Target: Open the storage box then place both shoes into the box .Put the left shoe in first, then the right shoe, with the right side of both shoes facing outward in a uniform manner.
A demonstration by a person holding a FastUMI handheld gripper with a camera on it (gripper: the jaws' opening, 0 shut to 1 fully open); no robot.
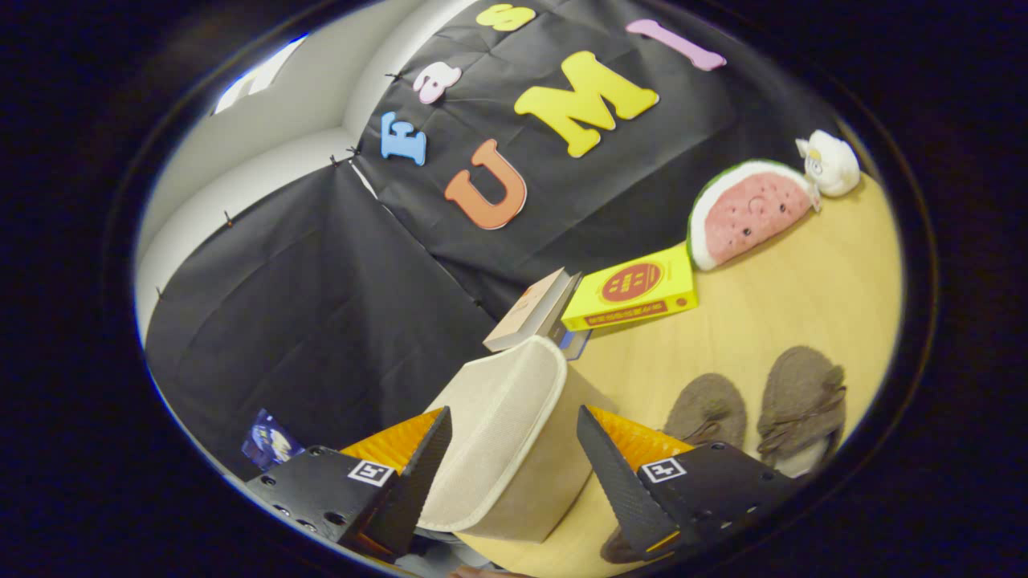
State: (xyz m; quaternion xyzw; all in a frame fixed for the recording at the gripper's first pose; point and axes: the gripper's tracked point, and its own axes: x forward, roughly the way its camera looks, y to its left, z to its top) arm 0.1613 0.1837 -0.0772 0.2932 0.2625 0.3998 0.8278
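- A staged recording booth, not a lived-in home: black cloth wall [321, 321] pinned over a white wall [241, 172].
- Household props on a wooden table [803, 305]: watermelon cushion [751, 210], white plush toy [831, 163], yellow box [634, 289], book [532, 313].

I could read no words or numbers anywhere. The yellow box [632, 291] on the tabletop [803, 289] carried a round red emblem on top and a red strip of print along its side, both too small for me to make out. Each finger of the tool [514, 474] bore a square black-and-white marker, a pattern rather than text.
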